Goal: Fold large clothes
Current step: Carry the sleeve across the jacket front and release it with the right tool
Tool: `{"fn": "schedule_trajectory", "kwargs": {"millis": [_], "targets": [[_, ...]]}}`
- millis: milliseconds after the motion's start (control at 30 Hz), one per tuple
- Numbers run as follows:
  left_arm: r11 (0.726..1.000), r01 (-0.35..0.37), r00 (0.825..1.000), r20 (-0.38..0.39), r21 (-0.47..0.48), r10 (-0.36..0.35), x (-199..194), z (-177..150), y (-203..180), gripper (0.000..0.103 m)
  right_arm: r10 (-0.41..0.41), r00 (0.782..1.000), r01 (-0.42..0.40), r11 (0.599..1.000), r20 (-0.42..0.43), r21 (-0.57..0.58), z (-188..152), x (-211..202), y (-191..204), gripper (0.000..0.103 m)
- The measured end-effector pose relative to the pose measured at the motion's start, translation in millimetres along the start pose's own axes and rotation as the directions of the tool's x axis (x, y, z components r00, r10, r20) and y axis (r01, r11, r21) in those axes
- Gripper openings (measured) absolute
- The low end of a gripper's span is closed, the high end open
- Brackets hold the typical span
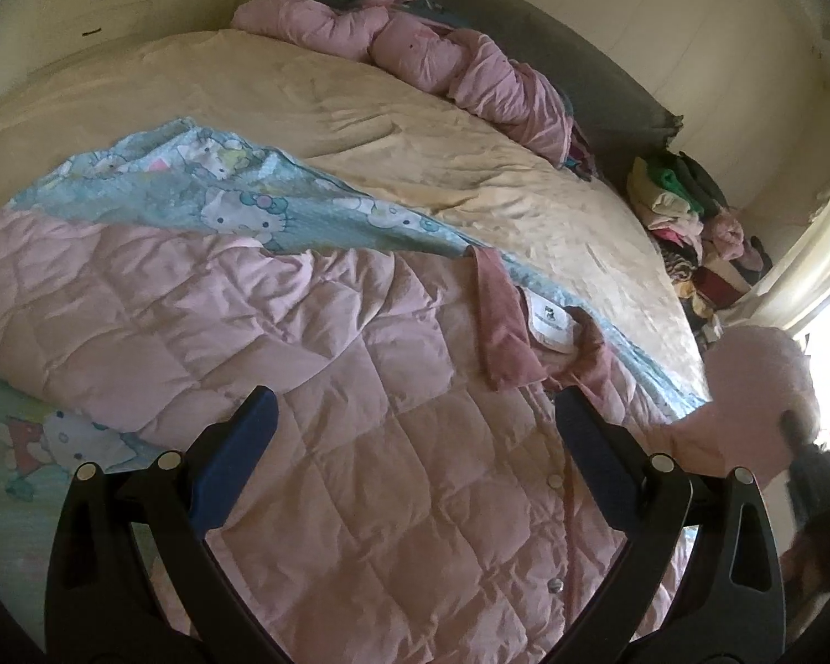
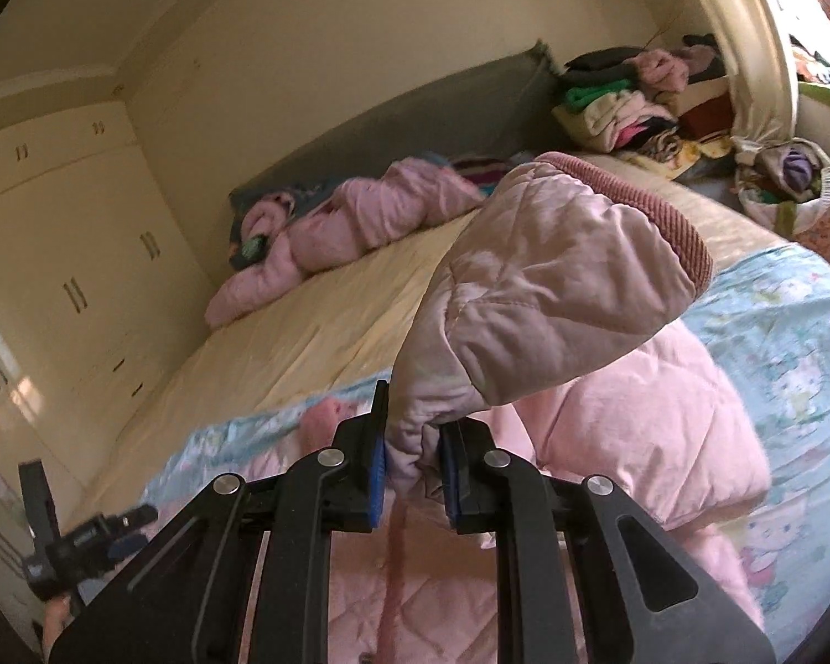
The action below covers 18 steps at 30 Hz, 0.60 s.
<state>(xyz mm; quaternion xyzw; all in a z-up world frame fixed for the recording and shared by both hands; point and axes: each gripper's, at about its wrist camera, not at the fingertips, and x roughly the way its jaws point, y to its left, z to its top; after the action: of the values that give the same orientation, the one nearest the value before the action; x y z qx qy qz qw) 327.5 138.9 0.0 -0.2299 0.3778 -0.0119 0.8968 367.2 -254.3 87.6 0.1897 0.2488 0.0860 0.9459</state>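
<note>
A pink quilted jacket [image 1: 315, 365] lies spread over a blue cartoon-cat sheet [image 1: 238, 188] on the bed, its darker collar and white label [image 1: 548, 321] towards the right. My left gripper [image 1: 415, 415] hovers open just above the jacket's snap-button front, with nothing between its fingers. My right gripper [image 2: 412, 459] is shut on a bunched fold of the jacket's sleeve [image 2: 531, 299]. The sleeve is lifted off the bed, and its ribbed cuff [image 2: 664, 221] points up and to the right. In the left wrist view the raised sleeve [image 1: 758, 382] shows blurred at the right edge.
A second pink padded garment [image 1: 415, 44] lies crumpled by the grey headboard [image 2: 415, 110]. Stacked clothes [image 2: 631, 105] and a full bag [image 2: 791, 182] sit at the bed's far corner. Cream wardrobes [image 2: 55, 254] line the left wall. The yellow bedsheet [image 1: 415, 127] covers the far half of the bed.
</note>
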Motion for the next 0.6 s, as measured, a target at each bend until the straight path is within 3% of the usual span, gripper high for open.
{"fn": "schedule_trajectory", "kwargs": {"millis": [300, 500, 600], "targets": [[0.994, 0.104, 0.993, -0.052, -0.026, -0.106, 13.5, -6.6, -3.7, 0.094, 0.051, 0.984, -0.05, 0.999, -0.172, 0.007, -65.0, 56.4, 25.6, 0.015], [0.993, 0.113, 0.988, -0.103, -0.035, -0.116, 30.6, -14.3, -7.1, 0.094, 0.08, 0.96, -0.073, 0.997, -0.267, 0.037, -105.0, 81.8, 34.7, 0.02], [0.993, 0.113, 0.987, -0.113, -0.034, -0.116, 34.2, -16.1, -8.6, 0.094, 0.105, 0.947, -0.093, 0.994, -0.305, 0.054, -111.9, 83.4, 35.7, 0.035]]}}
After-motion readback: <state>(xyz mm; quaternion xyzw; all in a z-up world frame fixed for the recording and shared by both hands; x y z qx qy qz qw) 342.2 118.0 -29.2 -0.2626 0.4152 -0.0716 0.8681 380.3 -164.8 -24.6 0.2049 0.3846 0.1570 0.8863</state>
